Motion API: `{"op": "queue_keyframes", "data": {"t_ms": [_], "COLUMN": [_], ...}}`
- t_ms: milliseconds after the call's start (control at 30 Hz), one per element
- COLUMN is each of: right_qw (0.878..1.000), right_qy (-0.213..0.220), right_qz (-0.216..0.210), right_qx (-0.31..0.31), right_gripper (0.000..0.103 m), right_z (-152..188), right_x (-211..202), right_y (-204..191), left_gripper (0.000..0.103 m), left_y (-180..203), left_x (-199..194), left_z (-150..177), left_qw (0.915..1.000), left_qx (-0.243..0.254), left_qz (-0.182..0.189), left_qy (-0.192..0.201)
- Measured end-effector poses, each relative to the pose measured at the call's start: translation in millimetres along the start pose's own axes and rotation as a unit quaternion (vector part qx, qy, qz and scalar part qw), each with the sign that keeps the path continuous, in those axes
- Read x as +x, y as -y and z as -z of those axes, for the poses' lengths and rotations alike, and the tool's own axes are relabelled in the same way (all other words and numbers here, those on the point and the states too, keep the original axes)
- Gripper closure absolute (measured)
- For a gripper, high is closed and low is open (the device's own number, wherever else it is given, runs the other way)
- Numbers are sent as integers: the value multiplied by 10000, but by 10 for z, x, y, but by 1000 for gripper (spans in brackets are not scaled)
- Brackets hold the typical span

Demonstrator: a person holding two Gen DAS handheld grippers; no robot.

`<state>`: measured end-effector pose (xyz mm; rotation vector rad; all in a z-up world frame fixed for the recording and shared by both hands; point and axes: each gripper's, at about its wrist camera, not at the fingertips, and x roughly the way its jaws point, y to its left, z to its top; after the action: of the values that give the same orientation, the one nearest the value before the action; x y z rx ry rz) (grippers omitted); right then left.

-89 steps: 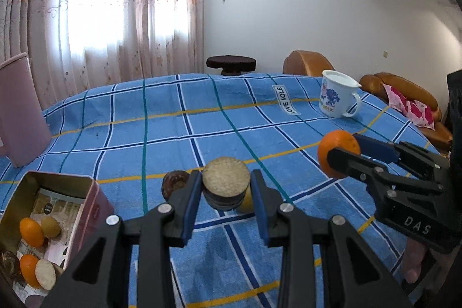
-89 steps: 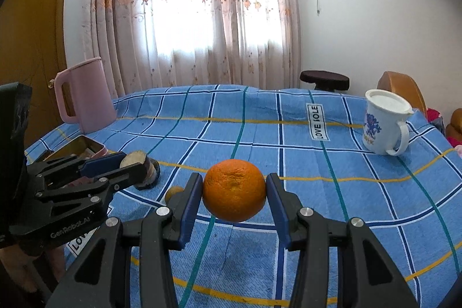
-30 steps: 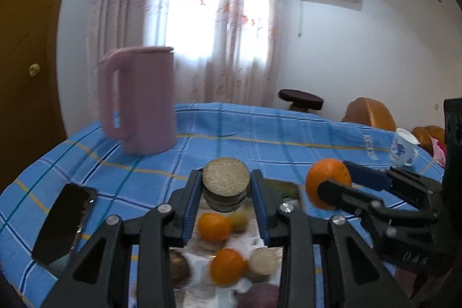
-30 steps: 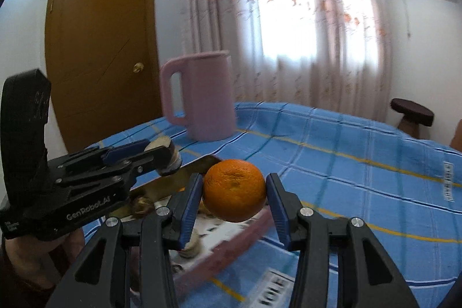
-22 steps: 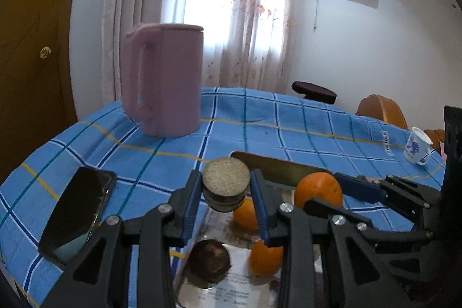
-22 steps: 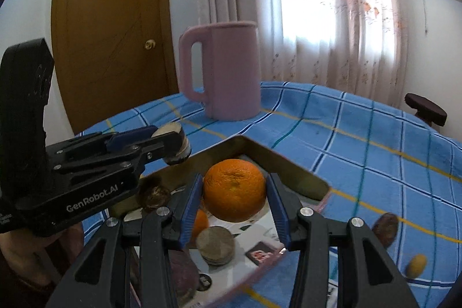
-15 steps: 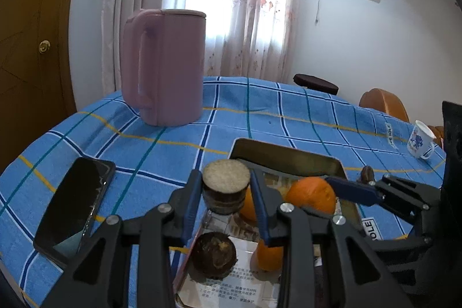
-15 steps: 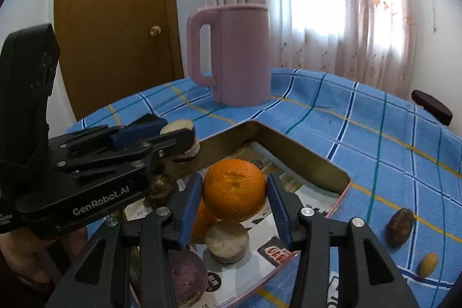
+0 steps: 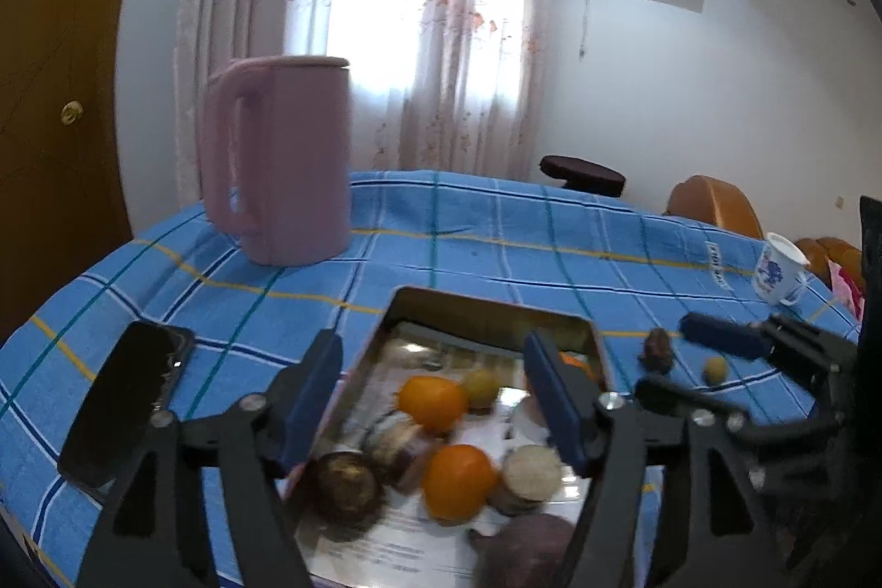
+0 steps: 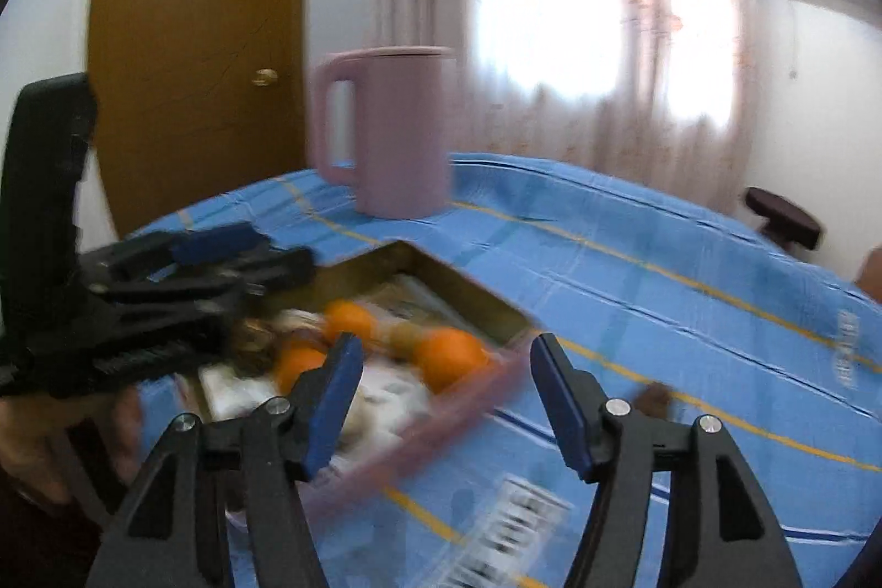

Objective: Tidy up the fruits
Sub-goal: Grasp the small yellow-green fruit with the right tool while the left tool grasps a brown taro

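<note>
Left tongs (image 9: 435, 400) and right tongs (image 10: 441, 392) both opening, nothing between pads, over tin box (image 9: 485, 309) on the counter (image 9: 496, 257) holding 3 oranges (image 9: 433, 402).

home living room; curtains (image 9: 419, 37), sofa (image 9: 711, 208)

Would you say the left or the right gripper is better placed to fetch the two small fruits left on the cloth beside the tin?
Probably the right gripper: its jaws, opening and empty, hang near the dark fruit and yellow fruit. The left gripper hangs over the tin.
</note>
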<state>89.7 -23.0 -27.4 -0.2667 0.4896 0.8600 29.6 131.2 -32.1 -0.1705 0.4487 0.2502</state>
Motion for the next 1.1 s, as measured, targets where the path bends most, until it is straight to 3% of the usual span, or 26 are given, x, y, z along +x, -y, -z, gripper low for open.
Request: {"op": "queue_keyframes", "data": {"t_ms": [167,300,467,600,700,733,900,1100], "right_qw": [9947,9853,9816,9819,9774,9769,9806,9763], "right_qy": [-312,-790,-1155,-1320,-1642,-1654,-1356,-1102], "right_qz": [941,1283,1151,941,756,696,777,1316], "right_qx": [269,805,989,982,1100,1163,1185,1315], "right_gripper": [38,38,41,53,69,74,74,74], "right_z": [186,336,420,446,519,530,521,505], "right_x": [-183,-156,-3,89,214,231,115,-27], "right_y": [592,1073,1234,1250,1284,1318,1364,1593], "left_gripper": [25,24,24,24,24,24,24,24], "left_y": [408,757,1144,1290,1333,1356,1487,1703], "left_x": [-60,-34,73,166,233,263,416,715], "left_z": [-43,-73,-79,-56,-59,-65,-76,-63], "left_qw": [9990,9970,9935,9919,9917,9916,9899,9853], "left_qx": [325,589,901,1029,1052,1055,1116,1240], "left_qz": [313,500,690,692,653,641,663,699], "left_qy": [65,17,-112,-257,-351,-382,-573,-945]}}
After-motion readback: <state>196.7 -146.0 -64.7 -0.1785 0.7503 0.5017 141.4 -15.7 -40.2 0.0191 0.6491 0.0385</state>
